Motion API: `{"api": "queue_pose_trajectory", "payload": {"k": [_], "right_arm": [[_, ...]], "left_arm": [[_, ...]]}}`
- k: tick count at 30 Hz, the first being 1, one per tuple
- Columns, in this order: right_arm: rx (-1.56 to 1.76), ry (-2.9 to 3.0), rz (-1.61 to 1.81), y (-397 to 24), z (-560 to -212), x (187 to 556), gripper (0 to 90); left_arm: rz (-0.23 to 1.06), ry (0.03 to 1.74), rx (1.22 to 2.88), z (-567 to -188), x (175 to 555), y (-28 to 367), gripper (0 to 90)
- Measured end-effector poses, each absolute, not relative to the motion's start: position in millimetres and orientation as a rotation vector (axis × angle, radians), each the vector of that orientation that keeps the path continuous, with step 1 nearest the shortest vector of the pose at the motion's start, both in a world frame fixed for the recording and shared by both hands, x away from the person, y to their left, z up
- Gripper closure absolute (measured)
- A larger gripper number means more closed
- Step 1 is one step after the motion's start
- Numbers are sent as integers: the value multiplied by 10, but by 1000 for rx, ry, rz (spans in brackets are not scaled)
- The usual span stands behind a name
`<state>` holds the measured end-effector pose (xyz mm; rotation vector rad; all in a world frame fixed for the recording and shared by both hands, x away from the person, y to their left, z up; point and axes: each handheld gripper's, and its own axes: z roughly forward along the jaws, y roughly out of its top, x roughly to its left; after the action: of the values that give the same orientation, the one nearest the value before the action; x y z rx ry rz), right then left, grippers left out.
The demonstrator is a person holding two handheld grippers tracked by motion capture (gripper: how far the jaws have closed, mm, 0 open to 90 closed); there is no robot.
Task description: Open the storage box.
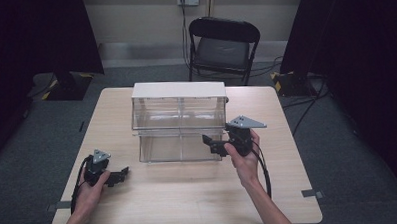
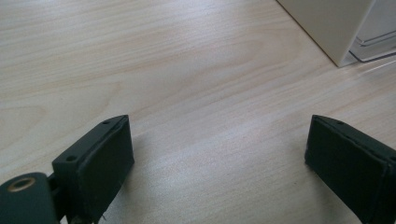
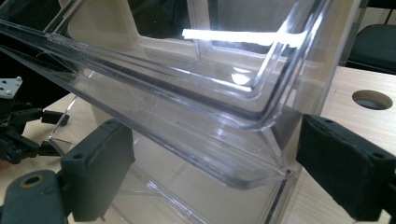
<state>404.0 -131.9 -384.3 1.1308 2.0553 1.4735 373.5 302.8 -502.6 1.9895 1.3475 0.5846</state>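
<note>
A clear plastic box (image 1: 179,123) with a white top stands on the light wooden table (image 1: 189,197), toward the far side and near the middle. It has two levels, the upper one divided into compartments.

The left gripper (image 1: 119,176) rests low over the table near the front left corner, held by the left hand (image 1: 91,188), well apart from the box. In the left gripper view its fingers (image 2: 100,163) stand wide apart with bare wood between them, and a corner of the box (image 2: 336,28) shows at the upper right.

The right gripper (image 1: 210,143), held by the right hand (image 1: 244,158), is at the box's right front corner. In the right gripper view its fingers (image 3: 100,168) are spread open on either side of the lower corner of the upper clear bin (image 3: 224,140), not closed on it; whether they touch the plastic I cannot tell.

A black folding chair (image 1: 223,46) stands beyond the table.
</note>
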Motion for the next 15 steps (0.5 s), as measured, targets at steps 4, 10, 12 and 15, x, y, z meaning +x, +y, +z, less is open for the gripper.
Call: {"api": "queue_pose_trajectory", "payload": {"k": [4,10,12,15], "right_arm": [[1131,2055,1474,-1316,-3844,4037,105],[1139,2049,1473,-1312,-3848,4030,105],[1140,2048,1474,-1309,-3855,4029,103],[1139,2048,1477,-1310,-3858,4035,102]], "left_arm": [[585,1348,1990,-5026,3735,3028,73],[585,1347,1990,-5026,3735,3028,73],[585,1348,1989,-5026,3735,3027,73],[584,1348,1990,-5026,3735,3028,73]]}}
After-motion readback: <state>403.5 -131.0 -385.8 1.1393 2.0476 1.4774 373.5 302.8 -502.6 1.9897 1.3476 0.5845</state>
